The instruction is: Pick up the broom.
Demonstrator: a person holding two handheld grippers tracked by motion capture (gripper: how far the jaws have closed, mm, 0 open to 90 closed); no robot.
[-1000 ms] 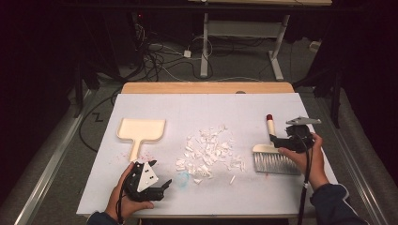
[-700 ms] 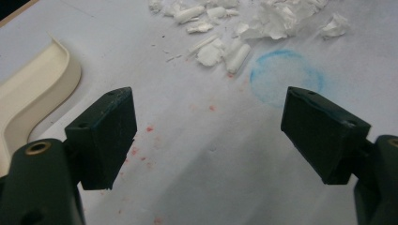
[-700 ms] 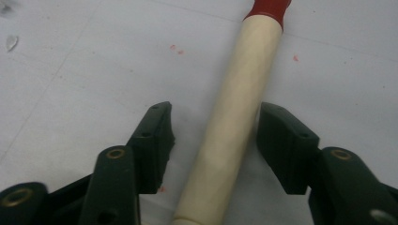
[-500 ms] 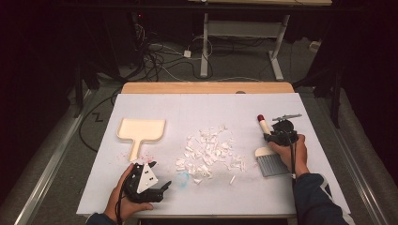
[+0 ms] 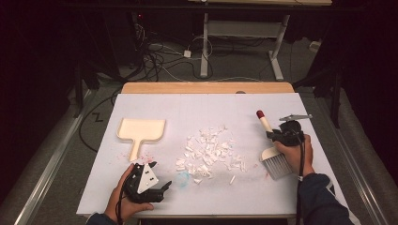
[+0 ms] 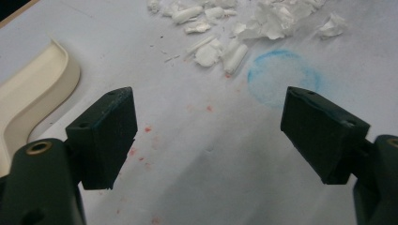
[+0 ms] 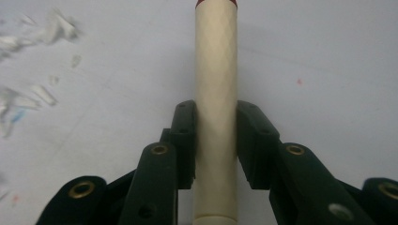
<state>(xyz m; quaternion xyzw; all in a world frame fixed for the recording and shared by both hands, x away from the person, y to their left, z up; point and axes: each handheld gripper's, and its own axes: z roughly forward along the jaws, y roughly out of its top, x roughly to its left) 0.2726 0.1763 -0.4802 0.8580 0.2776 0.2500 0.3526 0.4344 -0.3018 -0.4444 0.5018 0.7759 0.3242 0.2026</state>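
My right gripper (image 7: 216, 136) has just clamped its jaws on the brush handle (image 7: 216, 70), paper scraps (image 5: 209, 150) at nine o'clock; my left gripper (image 6: 209, 136) rests wide open on the worktop (image 5: 206, 108).

Fingers (image 7: 187, 140) tight on brush handle (image 7: 216, 84)

No readable text, label, brand, number or sign in any of the three views. The white table top (image 5: 206, 108) carries only smudges: a faint blue ring (image 6: 283, 78) near the front edge and scattered red specks (image 6: 148, 129), neither forming characters. The cream brush handle (image 7: 216, 70) has an embossed diamond pattern, no lettering. The cream dustpan (image 5: 141, 130) near the left edge is unmarked.
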